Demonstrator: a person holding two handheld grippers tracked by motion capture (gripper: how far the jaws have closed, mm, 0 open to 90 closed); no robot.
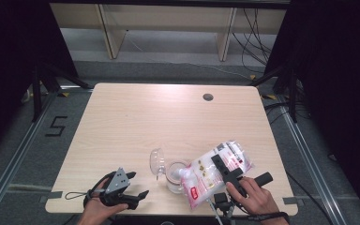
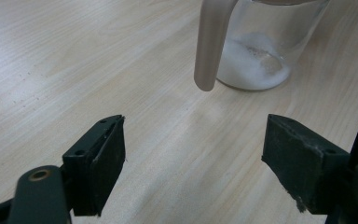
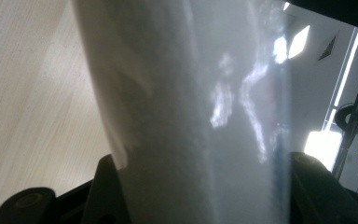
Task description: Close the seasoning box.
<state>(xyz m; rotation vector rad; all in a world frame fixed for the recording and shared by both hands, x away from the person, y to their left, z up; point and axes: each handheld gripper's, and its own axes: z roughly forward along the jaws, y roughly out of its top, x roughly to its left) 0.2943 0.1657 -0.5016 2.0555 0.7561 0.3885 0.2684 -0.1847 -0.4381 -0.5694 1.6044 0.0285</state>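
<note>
Two containers sit near the table's (image 1: pixel 122 117) front edge: a clear plastic bag (image 1: pixel 214 171) w/ white granular stuff inside, red print on it, and a clear glass jar (image 1: pixel 175 176) just left of it. Bag is tipped over, its lower corner at the jar's mouth; the rest slants up & to the right. Jar stands upright on the table, w/ a thin layer of white granules at the bottom, seen thru the glass in the left gripper view (image 2: pixel 256 65). A rounded clear lid (image 1: pixel 157 161) sticks up at the jar's far-left side, and a pale loop or tab (image 2: pixel 212 42) hangs down the jar's outside.

Right hand-held gripper (image 1: pixel 229 171) is clamped on the bag across its middle, the jaws partway apart w/ the bag between them; in the right gripper view the bag (image 3: pixel 191 116) fills the gap between both jaws. The person's right hand (image 1: pixel 253 197) grips it from below.

Left hand-held gripper (image 1: pixel 138 185) rests at the front-left, jaws wide apart, nothing between them, just bare table. It points toward the jar, near but apart from it. Left hand (image 1: pixel 98 211) holds it.

Farther back the table is bare wood w/ a round cable hole (image 1: pixel 208 97) near the far edge.
</note>
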